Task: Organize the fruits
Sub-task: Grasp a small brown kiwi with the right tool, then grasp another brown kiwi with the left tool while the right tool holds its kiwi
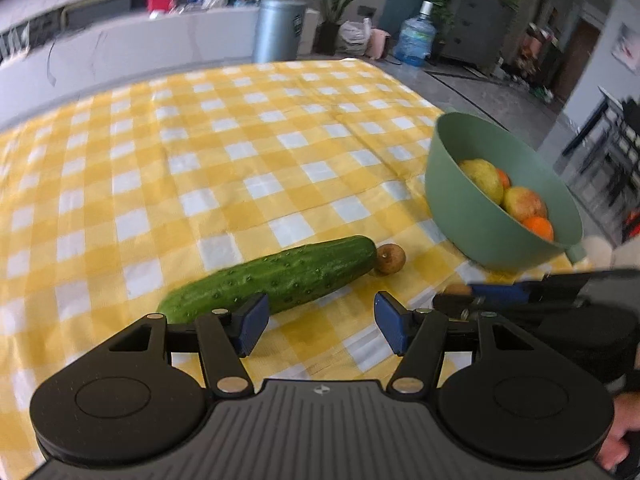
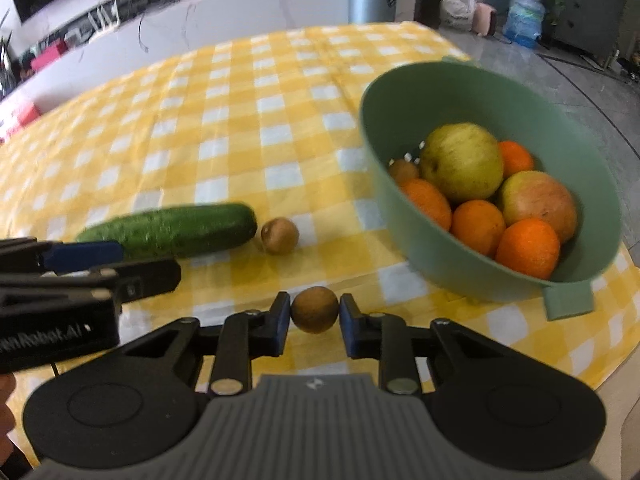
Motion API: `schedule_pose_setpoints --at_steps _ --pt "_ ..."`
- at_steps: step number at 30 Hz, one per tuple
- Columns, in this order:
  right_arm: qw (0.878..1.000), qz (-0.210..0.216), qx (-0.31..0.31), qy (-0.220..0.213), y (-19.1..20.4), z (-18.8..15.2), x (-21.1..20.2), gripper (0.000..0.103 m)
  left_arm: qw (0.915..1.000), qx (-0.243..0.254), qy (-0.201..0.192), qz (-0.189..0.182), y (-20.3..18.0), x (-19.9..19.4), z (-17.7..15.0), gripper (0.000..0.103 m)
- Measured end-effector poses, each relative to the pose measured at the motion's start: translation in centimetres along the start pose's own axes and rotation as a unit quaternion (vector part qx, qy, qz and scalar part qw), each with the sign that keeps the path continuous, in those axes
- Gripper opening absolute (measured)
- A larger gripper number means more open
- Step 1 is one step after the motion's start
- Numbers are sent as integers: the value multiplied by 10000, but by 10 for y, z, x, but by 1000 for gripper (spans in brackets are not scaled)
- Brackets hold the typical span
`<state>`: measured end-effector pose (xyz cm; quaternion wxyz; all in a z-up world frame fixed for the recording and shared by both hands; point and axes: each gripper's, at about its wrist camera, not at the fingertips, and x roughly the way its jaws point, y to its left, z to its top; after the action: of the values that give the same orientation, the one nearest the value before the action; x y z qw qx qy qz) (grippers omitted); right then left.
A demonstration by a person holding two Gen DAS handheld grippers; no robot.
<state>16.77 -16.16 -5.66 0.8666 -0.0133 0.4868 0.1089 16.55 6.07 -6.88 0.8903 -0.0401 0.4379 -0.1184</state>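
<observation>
Green bowl (image 2: 400, 216) already holds most fruit; right claw (image 2: 315, 312) clenches one small brown fruit (image 2: 315, 310), left claw (image 1: 320, 320) released, cucumber (image 1: 272, 280) and another brown fruit (image 2: 280, 236) remain on the worktop (image 1: 240, 140).

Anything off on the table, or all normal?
One oddity: a cucumber lies on the checked cloth among the fruit, beside a small brown fruit. It is a vegetable in a fruit sort. The green bowl sits upright, nothing spilled.

Left hand-held gripper (image 1: 320, 326) agape, right hand-held gripper (image 2: 315, 320) clamped.
</observation>
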Motion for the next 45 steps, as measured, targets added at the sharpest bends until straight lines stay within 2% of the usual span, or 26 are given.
schedule_pose_setpoints --at_steps 7,10,13,17,21,25,30,33,35,38,40,43,45 --pt "9955 232 601 -698 -23 -4 -27 23 9977 252 -606 158 -15 -4 1 71" --pt "9935 468 734 -727 -31 -6 -30 23 9936 478 -1017 67 -27 -6 -2 71" --pt "9919 538 780 -846 -33 -9 -35 23 9884 844 -1261 40 -38 -5 -6 65" --pt "9858 754 1103 -1021 -46 -13 -41 23 9861 1217 -1129 10 -47 4 -6 65" --pt "9809 874 1328 -1121 -55 -18 -45 23 9830 1567 -952 -86 -57 15 -1 59" --pt "9783 934 1547 -1018 -60 -18 -40 23 9780 1954 -704 -170 -62 27 11 54" --pt "9768 1108 1562 -956 -64 -19 -38 23 9735 2262 -330 -79 -52 42 23 50" --pt "9762 1212 1530 -946 -64 -20 -38 23 9615 2727 -122 -317 -56 44 24 49" --pt "9749 1275 1538 -981 -64 -22 -40 23 9495 3112 -43 -403 -62 46 23 49" --pt "9752 1311 1497 -966 -63 -23 -41 23 9295 3680 135 -194 -73 55 22 46" --pt "9747 1343 1506 -956 -63 -23 -41 23 9195 3922 245 -77 -77 62 23 44" --pt "9742 1373 1527 -938 -65 -22 -40 23 9049 4230 445 -181 -84 68 25 38" --pt "9741 1390 1519 -933 -65 -22 -40 23 8898 4510 627 -305 -90 73 22 38"
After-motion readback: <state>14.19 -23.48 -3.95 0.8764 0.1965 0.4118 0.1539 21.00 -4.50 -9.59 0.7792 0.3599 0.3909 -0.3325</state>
